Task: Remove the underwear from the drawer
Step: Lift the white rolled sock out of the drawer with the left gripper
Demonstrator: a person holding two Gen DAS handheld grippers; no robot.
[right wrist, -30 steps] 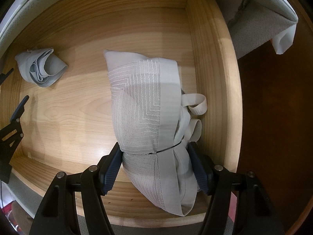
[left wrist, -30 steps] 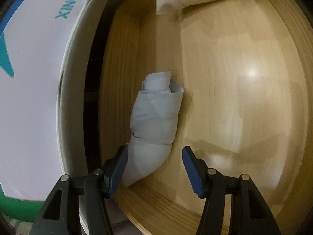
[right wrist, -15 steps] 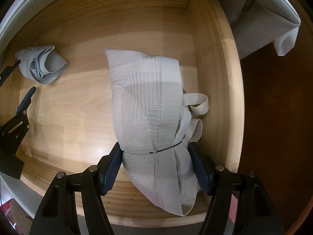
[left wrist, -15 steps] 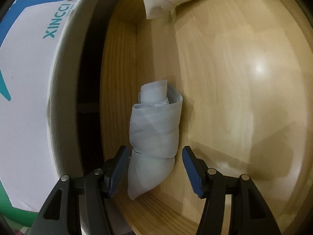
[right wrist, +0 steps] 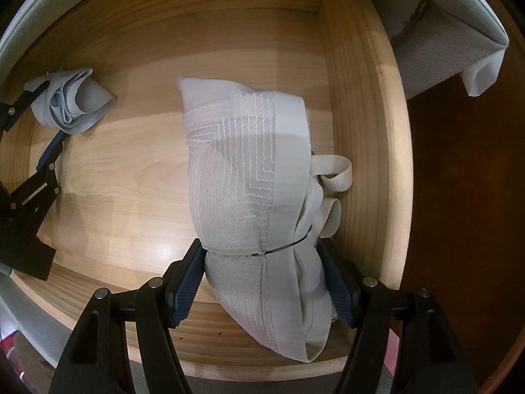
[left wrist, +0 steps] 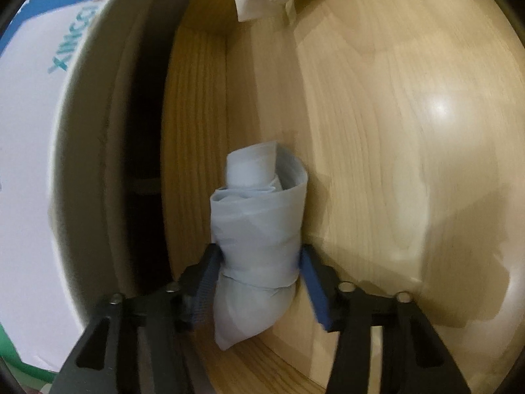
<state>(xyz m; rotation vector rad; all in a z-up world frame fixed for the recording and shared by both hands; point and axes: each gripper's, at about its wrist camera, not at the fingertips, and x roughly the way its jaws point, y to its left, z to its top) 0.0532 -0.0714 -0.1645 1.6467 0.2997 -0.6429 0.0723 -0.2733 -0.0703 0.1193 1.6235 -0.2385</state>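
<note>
1. Two rolled garments lie in the wooden drawer, each framed by a handheld gripper: a pale blue roll of underwear against the side wall, and a white ribbed bundle near the opposite wall.

2. Seen from the left wrist, the left gripper is closing on the blue roll; its blue pads are already pressed against the cloth at 9 and 3 o'clock, and the fabric is pinched in at the waist.

3. Seen from the right wrist, the right gripper is clamped on the white bundle just below its dark tie, with loose straps spilling toward 3 o'clock.

4. For a clean lift, the blue roll is judged best squeezed until the layers are firmly caught, then raised straight up, clear of the side wall at 9 o'clock.

5. The white bundle is judged best lifted slowly, so that the trailing straps are not snagged on the drawer's rim.

6. A slipping inner layer is the likely risk; a fuller bite would guard against it.
</note>
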